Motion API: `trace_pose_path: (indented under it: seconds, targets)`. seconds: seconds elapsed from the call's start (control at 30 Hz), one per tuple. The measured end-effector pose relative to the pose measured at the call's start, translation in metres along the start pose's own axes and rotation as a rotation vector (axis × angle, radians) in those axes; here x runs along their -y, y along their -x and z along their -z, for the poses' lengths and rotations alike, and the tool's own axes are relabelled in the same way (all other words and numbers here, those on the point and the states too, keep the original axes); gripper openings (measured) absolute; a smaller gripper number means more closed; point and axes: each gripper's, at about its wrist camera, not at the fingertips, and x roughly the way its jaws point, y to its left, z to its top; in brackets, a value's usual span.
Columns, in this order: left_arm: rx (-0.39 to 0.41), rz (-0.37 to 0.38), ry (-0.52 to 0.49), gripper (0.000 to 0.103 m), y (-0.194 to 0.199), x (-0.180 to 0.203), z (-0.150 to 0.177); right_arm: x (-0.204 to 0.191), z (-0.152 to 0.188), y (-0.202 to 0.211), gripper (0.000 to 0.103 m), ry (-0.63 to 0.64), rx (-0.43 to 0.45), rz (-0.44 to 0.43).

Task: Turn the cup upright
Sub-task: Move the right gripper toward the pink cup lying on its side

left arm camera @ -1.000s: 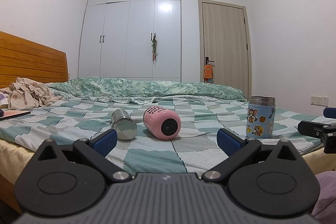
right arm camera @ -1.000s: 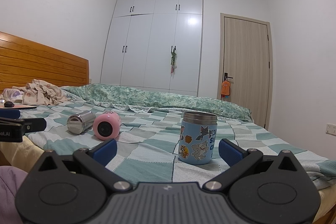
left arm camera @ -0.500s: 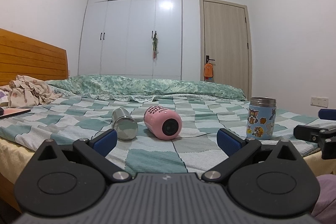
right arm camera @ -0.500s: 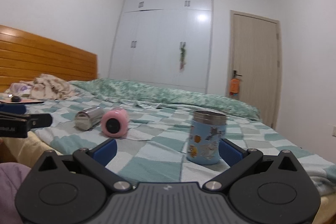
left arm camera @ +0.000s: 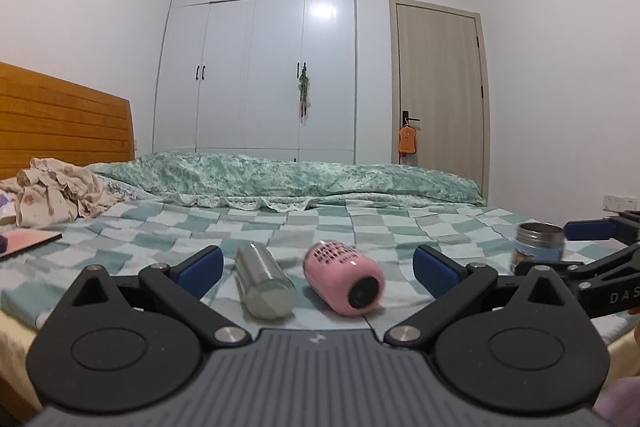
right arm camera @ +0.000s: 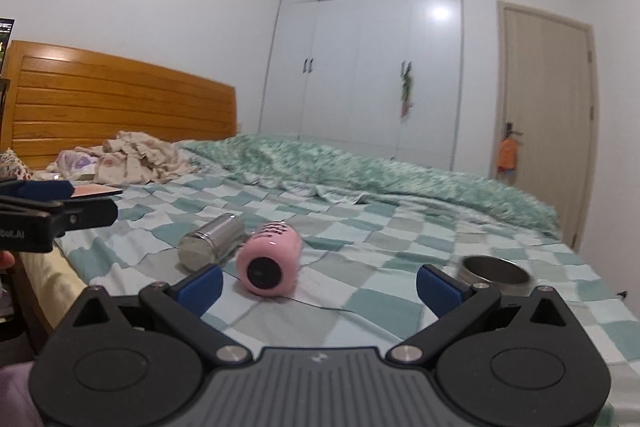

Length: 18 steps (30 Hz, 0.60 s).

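Observation:
A pink cup [left arm camera: 345, 283] [right arm camera: 269, 263] lies on its side on the checked bedspread, its dark end toward me. A steel cup [left arm camera: 264, 285] [right arm camera: 212, 241] lies on its side just left of it. A blue sticker-covered cup [left arm camera: 538, 241] stands upright at the right; only its steel rim [right arm camera: 494, 269] shows in the right wrist view. My left gripper [left arm camera: 318, 265] is open and empty, short of both lying cups. My right gripper [right arm camera: 318, 285] is open and empty, near the pink cup; it also shows in the left wrist view [left arm camera: 600, 247].
A green quilt [left arm camera: 288, 179] lies rolled across the far side of the bed. Crumpled clothes [left arm camera: 56, 189] and a flat pink book [left arm camera: 28, 239] lie at the left by the wooden headboard [right arm camera: 120, 99]. A white wardrobe [left arm camera: 260, 59] and a door [left arm camera: 438, 99] stand behind.
Both grippers have moved forward and up over the bed edge. The right one swung left toward the pink cup, so the blue cup slid to its right finger.

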Motion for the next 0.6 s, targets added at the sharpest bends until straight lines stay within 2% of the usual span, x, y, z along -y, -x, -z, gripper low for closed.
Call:
trace_pose_path:
  seconds: [0.23, 0.33, 0.43, 0.6]
  targets:
    - [-0.021, 0.001, -0.012, 0.103, -0.043, -0.028, -0.013, -0.008, -0.036, -0.080, 0.103, -0.026, -0.121, -0.081]
    - [-0.047, 0.030, -0.026, 0.103, -0.068, -0.040, -0.016, -0.013, -0.047, -0.118, 0.103, -0.036, -0.191, -0.100]
    - [-0.079, 0.057, -0.050, 0.103, -0.088, -0.048, -0.014, -0.017, -0.054, -0.155, 0.103, -0.045, -0.263, -0.104]
    - [-0.147, 0.096, -0.083, 0.103, -0.127, -0.067, -0.010, -0.024, -0.062, -0.212, 0.103, -0.066, -0.365, -0.064]
